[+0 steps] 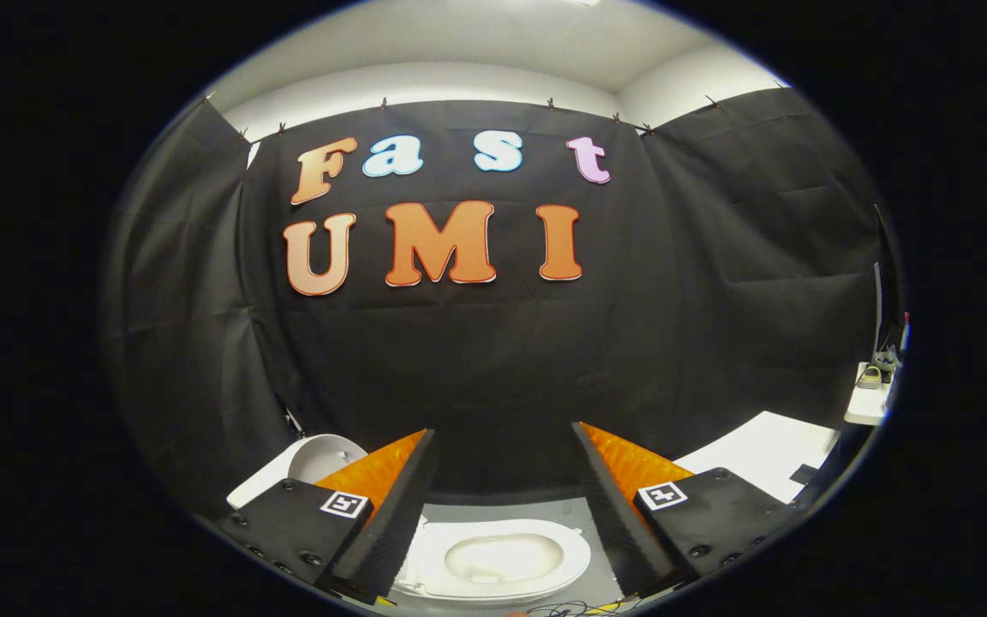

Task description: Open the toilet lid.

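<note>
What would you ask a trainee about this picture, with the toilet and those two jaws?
1. True or false: the gripper has its jaws shut on the toilet.
2. Where does the toilet show? A) in the gap between the two jaws; B) left of both jaws; C) hanging on the wall.
3. Fill in: beyond the jaws hangs a black ____ that serves as the booth's wall.

Key: 1 false, the jaws stand wide apart and touch nothing. 2 A. 3 cloth.
</note>
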